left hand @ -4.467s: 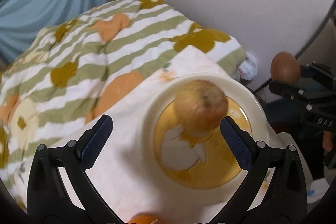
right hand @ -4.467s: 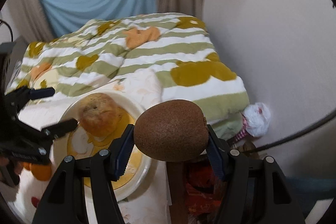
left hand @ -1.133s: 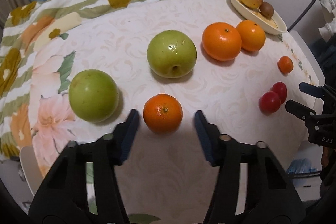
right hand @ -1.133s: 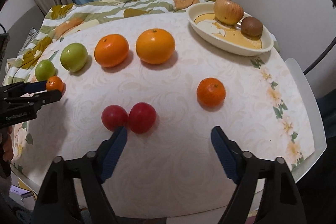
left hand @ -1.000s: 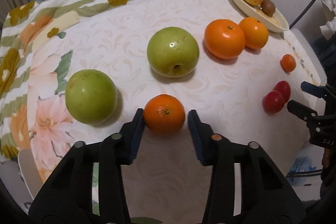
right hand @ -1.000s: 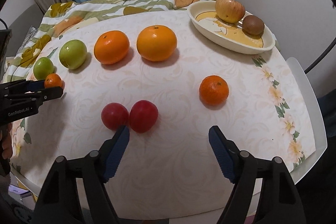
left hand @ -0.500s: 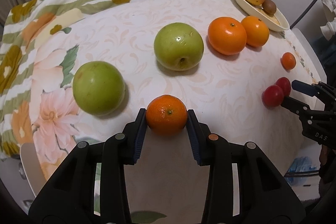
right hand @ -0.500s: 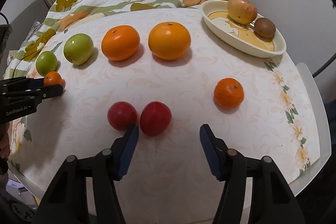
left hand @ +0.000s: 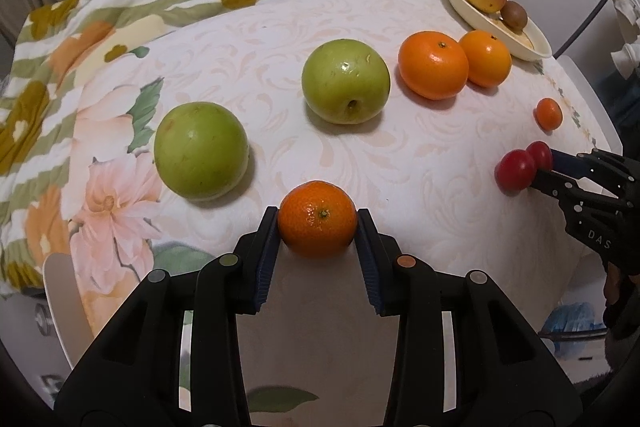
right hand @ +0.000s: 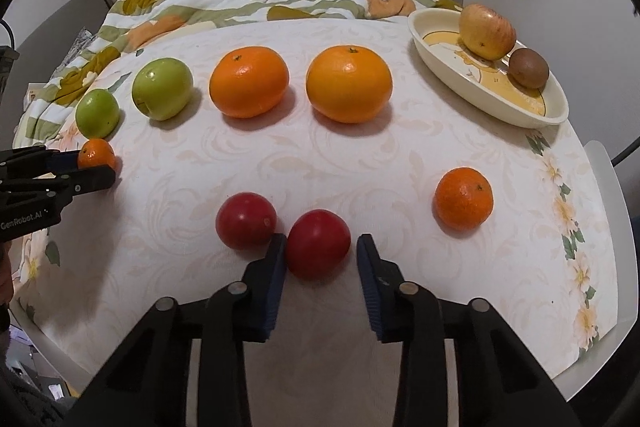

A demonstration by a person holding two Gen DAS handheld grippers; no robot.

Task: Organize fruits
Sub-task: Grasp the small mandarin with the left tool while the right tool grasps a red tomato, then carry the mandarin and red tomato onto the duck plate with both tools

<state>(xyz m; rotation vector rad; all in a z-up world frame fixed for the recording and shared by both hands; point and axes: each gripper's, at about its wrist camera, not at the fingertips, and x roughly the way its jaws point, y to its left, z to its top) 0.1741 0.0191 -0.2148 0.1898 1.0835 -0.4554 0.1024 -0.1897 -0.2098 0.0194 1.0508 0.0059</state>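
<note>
**Finding 1: left gripper (left hand: 317, 217).** Its fingers pinch the mandarin (left hand: 317, 227) at bottom centre of the left view, 1 pad on each flank. The fruit sits on the cloth (left hand: 400, 155) in front of 2 green apples (left hand: 201, 151).

**Finding 2: right gripper (right hand: 320, 243).** Its jaws have just been closing with the red fruit (right hand: 318, 247) between them, at lower centre of the right view. The left pad lies flush on the fruit. The right pad is at its other flank, and we judge it pinched, though contact on that side is hard to confirm. A 2nd red fruit (right hand: 246, 221) sits just beside it, close behind the left pad.

**Finding 3: destination.** The dish (right hand: 460, 83) at upper right of the right view already holds an apple (right hand: 487, 31) and a kiwi (right hand: 528, 67). 2 oranges (right hand: 348, 83) and another small mandarin (right hand: 464, 199) lie on the cloth between.

**Recommendations for the step in hand, the lift:**
1. Confirm both pads bear on the red fruit before raising it. It is smooth and round and may squirt out.
2. Lift straight up first, so the left finger does not nudge the 2nd red fruit and set it rolling.
3. Hold both grips at the widest girth. Do not squeeze harder, since soft skin bruises.
4. Carry above the oranges and set down in bare dish floor, clear of the kiwi.
</note>
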